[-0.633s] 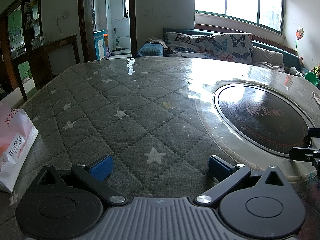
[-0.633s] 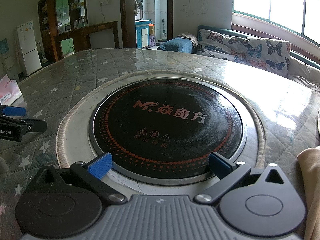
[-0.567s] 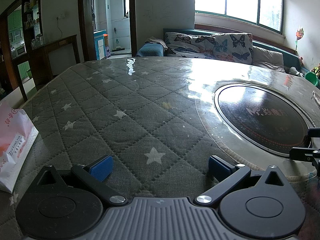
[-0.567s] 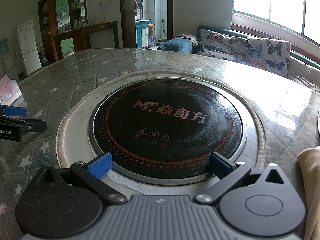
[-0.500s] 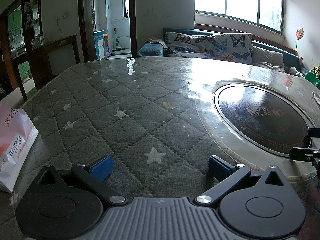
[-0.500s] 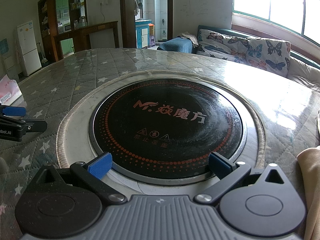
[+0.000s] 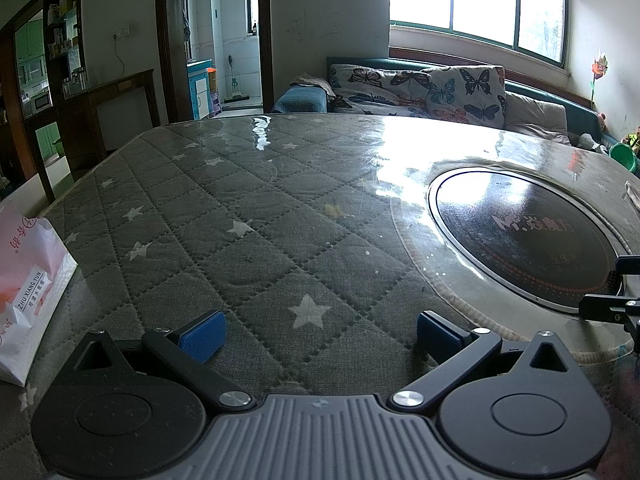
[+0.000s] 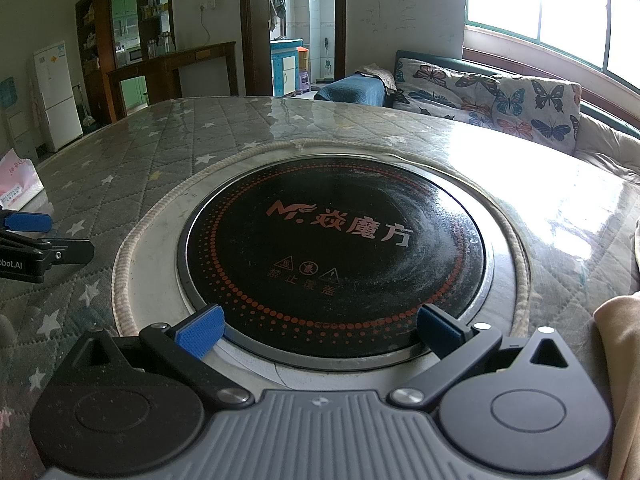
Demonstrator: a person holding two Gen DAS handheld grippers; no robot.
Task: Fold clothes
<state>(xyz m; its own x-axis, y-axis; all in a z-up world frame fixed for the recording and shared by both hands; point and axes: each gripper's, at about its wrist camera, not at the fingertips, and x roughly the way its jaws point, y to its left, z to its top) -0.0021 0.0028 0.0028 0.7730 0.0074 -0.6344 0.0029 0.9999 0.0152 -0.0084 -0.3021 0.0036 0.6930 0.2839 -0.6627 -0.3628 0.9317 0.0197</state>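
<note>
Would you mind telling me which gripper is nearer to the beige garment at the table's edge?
Right. The right gripper sits over the round black cooktop with the beige garment just beside it; the left gripper is farther away, over the star-quilted cover.

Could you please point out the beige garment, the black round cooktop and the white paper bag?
Beige garment [image 8: 618, 380], right wrist view, on its near fold.
Black round cooktop [image 8: 336, 248], right wrist view, glass centre.
White paper bag [image 7: 28, 292], left wrist view, printed side.

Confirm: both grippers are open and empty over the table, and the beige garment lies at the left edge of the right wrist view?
Not quite. The beige garment lies at the right edge of the right wrist view, not the left. The left gripper and right gripper are open and empty over the table.
</note>
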